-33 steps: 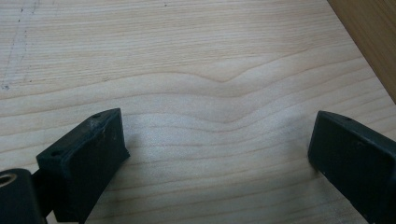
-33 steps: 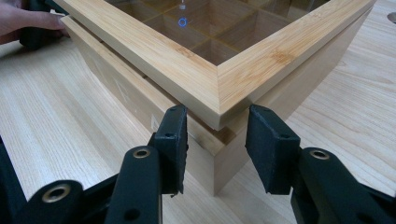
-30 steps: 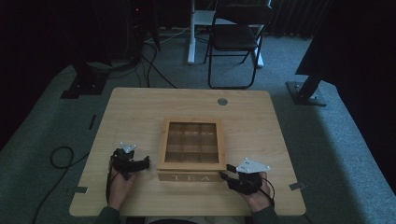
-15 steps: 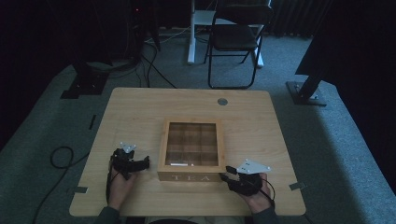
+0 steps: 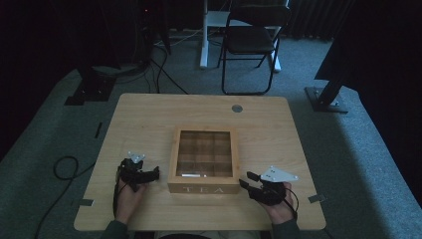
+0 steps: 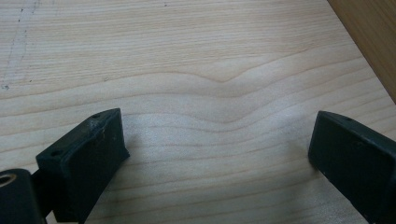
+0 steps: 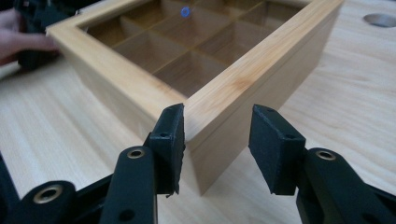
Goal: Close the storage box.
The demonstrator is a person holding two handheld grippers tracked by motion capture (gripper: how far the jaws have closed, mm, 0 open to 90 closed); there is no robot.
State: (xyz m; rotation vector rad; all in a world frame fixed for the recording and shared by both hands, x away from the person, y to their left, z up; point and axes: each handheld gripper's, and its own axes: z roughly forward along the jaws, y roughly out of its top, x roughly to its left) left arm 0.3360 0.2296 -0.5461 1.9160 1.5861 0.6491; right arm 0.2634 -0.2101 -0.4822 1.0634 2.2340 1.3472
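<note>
In the high view, a wooden tea box (image 5: 204, 160) with a glass-panelled lid sits in the lower middle of the frame on a light wooden table (image 5: 149, 114), its front face lettered TEA. The left gripper (image 5: 155, 172) lies at the lower left, just beside the box's left wall, held in a hand (image 5: 128, 199) that enters from the bottom edge. The right gripper (image 5: 247, 180) sits at the lower right, its tips at the box's front right corner, with a grey plate (image 5: 278, 174) on top. A folding chair (image 5: 251, 42) stands on the carpet at the top centre. In the left gripper view, the left gripper (image 6: 219, 144) has its jaws wide apart over bare table grain, nothing between them; an edge of the tea box (image 6: 373, 32) shows at the upper right. In the right gripper view, the right gripper (image 7: 217, 140) straddles the near corner of the tea box (image 7: 219, 93) in the centre of the frame. Its jaws have just been opening: the left one sits against the corner's wood, while the right one stands clear of it with a visible gap.
</note>
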